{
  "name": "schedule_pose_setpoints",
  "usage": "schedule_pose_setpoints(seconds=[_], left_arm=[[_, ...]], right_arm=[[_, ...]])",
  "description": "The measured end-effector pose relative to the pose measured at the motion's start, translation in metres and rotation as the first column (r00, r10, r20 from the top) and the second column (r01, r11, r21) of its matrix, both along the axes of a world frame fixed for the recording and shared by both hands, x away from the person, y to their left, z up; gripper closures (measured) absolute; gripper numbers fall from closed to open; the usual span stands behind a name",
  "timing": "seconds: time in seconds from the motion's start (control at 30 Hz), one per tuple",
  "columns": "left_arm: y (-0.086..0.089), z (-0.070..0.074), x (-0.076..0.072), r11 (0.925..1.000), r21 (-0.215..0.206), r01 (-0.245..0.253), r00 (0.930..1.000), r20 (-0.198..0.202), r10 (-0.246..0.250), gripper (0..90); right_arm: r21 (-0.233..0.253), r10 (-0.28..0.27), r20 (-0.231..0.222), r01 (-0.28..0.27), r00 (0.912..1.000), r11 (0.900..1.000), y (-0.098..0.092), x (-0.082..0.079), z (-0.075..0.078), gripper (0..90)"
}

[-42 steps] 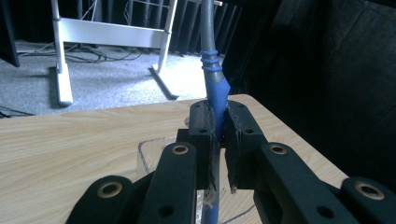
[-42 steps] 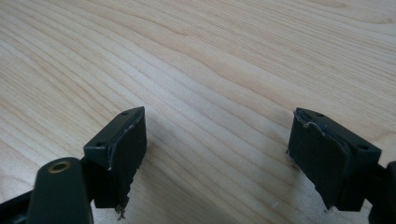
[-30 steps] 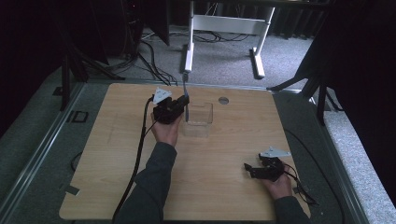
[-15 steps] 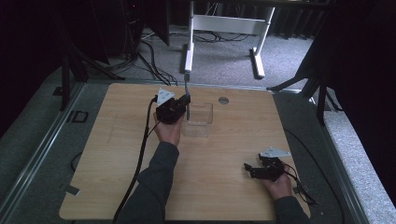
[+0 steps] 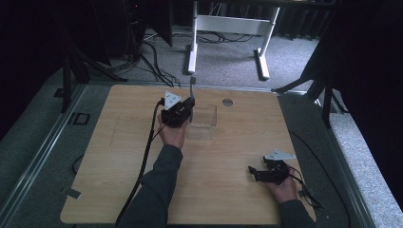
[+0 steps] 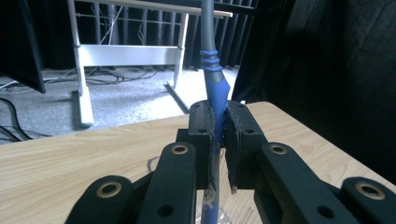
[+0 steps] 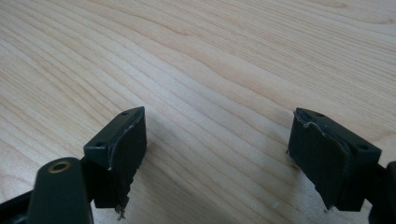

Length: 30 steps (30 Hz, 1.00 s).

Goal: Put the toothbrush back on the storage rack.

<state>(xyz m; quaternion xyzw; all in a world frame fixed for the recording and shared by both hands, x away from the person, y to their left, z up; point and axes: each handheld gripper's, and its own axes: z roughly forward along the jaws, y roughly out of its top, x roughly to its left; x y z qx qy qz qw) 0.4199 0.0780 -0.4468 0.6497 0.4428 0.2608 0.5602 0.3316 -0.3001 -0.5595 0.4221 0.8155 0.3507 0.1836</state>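
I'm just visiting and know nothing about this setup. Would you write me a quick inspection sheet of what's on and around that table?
Surface: wooden table, pale grain, with a small round disc near the far edge.
Job's things: clear container; blue-and-grey tool held upright beside it.
Clutter: nothing seen.
Grippers: left gripper shut on the tool; right gripper open, low over bare wood.
Cables: black cable trails from the left gripper; more lie on the floor behind.
Surroundings: white frame on grey carpet, dark curtains.
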Motion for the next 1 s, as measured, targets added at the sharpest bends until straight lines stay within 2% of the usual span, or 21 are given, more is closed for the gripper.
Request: schedule_pose_setpoints(seconds=[0.37,0.67,0.8,0.83,1.0], left_arm=[[-0.002,-0.007,0.003,0.9985,0.042,0.036,0.9992,-0.018,-0.035,81.7],[-0.001,-0.012,0.007,0.9962,0.076,0.043,0.9983,-0.043,-0.040,81.7],[-0.002,-0.016,0.008,0.9929,0.097,0.068,0.9967,-0.051,-0.063,81.3],[-0.002,-0.018,0.009,0.9897,0.115,0.085,0.9953,-0.056,-0.079,81.3],[-0.005,-0.022,0.009,0.9825,0.149,0.112,0.9922,-0.072,-0.102,81.3]], right_arm=[[0.000,0.001,0.000,-0.001,1.0000,1.000,0.000,0.000,0.000,19.1],[0.000,0.000,0.001,0.000,1.0000,1.000,0.000,0.000,0.000,19.2],[0.000,0.000,0.000,0.000,1.0000,1.000,0.000,0.000,0.000,19.1],[0.000,0.000,0.000,0.000,1.0000,1.000,0.000,0.000,0.000,19.1],[0.000,0.000,0.000,0.000,1.0000,1.000,0.000,0.000,0.000,19.1]])
